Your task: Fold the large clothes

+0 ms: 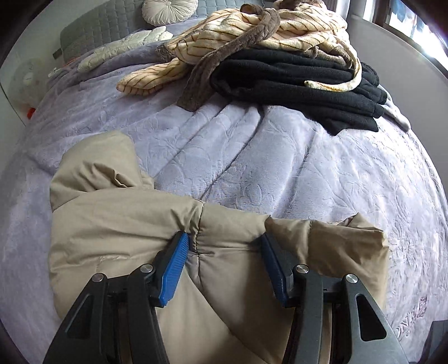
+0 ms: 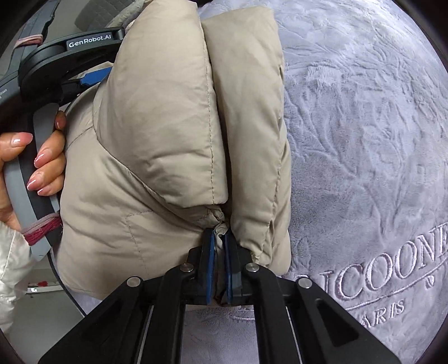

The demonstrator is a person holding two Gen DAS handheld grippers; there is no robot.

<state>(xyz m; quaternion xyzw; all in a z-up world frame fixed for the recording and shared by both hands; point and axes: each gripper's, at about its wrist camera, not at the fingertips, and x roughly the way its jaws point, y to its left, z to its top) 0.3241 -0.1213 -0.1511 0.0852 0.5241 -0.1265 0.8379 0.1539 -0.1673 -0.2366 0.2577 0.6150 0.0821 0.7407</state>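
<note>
Lavender embossed bedspread (image 1: 280, 168), beige puffer jacket (image 1: 126, 224), black fleece (image 1: 294, 81), grey headboard (image 1: 106, 28)

Setting: a home bedroom, with the work going on atop a made bed.

A lavender plush bedspread (image 1: 280, 168) with an embossed leaf pattern is covering the whole surface; embroidered lettering (image 2: 392, 268) is showing on it in the right wrist view. At the far end a grey quilted headboard (image 1: 92, 30) is standing behind a round tufted cushion (image 1: 169, 11). Household laundry is lying far right: a striped fleece robe (image 1: 252, 30) over folded black fleece (image 1: 302, 81). Daylight is coming through a window (image 1: 403, 16).
</note>
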